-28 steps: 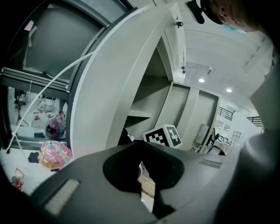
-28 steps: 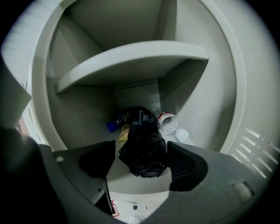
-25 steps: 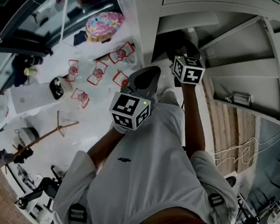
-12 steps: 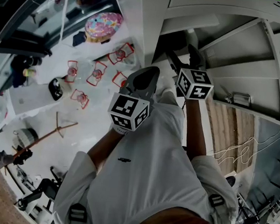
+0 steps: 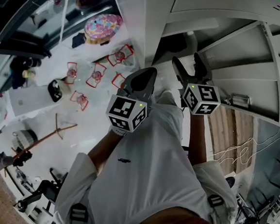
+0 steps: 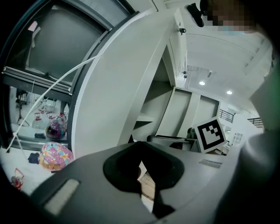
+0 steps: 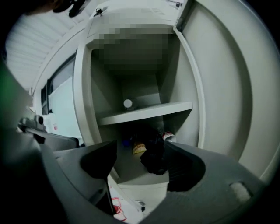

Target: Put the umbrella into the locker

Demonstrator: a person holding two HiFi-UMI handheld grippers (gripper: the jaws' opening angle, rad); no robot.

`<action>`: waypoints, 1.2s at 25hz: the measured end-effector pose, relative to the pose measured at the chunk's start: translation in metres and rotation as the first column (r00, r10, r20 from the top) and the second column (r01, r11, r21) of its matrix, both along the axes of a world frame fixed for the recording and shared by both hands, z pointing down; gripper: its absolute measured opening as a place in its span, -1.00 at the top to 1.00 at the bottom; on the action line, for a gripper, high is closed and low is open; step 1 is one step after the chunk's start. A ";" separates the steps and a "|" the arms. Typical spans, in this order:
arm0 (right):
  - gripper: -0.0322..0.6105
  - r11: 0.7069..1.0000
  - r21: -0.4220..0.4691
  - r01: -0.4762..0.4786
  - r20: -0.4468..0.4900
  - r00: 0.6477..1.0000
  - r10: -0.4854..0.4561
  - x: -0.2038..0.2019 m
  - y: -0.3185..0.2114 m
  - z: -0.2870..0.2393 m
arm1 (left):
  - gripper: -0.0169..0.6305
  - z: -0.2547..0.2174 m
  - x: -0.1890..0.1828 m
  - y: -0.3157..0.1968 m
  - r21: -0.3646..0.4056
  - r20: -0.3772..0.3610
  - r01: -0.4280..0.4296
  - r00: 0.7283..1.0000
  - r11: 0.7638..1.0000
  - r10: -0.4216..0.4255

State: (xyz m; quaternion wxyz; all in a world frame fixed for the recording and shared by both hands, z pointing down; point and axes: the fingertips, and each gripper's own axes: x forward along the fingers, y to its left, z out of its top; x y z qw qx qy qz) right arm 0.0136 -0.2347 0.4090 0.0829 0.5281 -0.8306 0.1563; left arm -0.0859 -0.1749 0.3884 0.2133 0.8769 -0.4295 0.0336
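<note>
**A:** Since the task ends with the umbrella (image 7: 154,158) stowed, where does it lie?

**B:** It lies below the shelf (image 7: 144,111), in the lower compartment of the locker (image 7: 173,65). It is a black, soft, crumpled bundle, judged to be the folded umbrella. It rests on the compartment floor just beside a small yellow-labelled item (image 7: 138,149); whether the two touch cannot be told.

**A:** And the tools?

**B:** The right gripper (image 5: 191,69) stands in front of the shelf, level with the space beneath it. Its two grey, hard-shelled jaws with dark pads are spread wide with nothing between them, and the bundle sits beyond them, deeper in. That pose suits a load already let go. The left gripper (image 5: 138,82), well out to the left of the shelf, has its jaws drawn together on nothing. It appears idle, held clear of the opening.

**A:** Materials?

**B:** Shelf and walls are flat, pale, smooth panels, probably painted sheet metal. The door (image 7: 227,87) stands swung open past the shelf's right end.
</note>
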 end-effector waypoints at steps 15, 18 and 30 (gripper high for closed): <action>0.85 0.990 0.102 -0.101 0.031 0.995 0.098 0.032 0.027 -0.035 | 0.91 -0.008 -0.005 -0.004 0.029 -0.001 0.005 1.000 1.000 -0.005; 0.86 0.984 0.120 -0.132 0.011 0.991 0.132 0.040 0.030 -0.038 | 0.91 -0.009 -0.006 -0.003 0.034 -0.001 0.007 1.000 0.999 -0.007; 0.89 0.949 0.213 -0.234 0.031 0.972 0.233 0.059 0.046 -0.050 | 0.91 -0.013 -0.009 -0.003 0.055 0.009 0.017 1.000 0.998 -0.018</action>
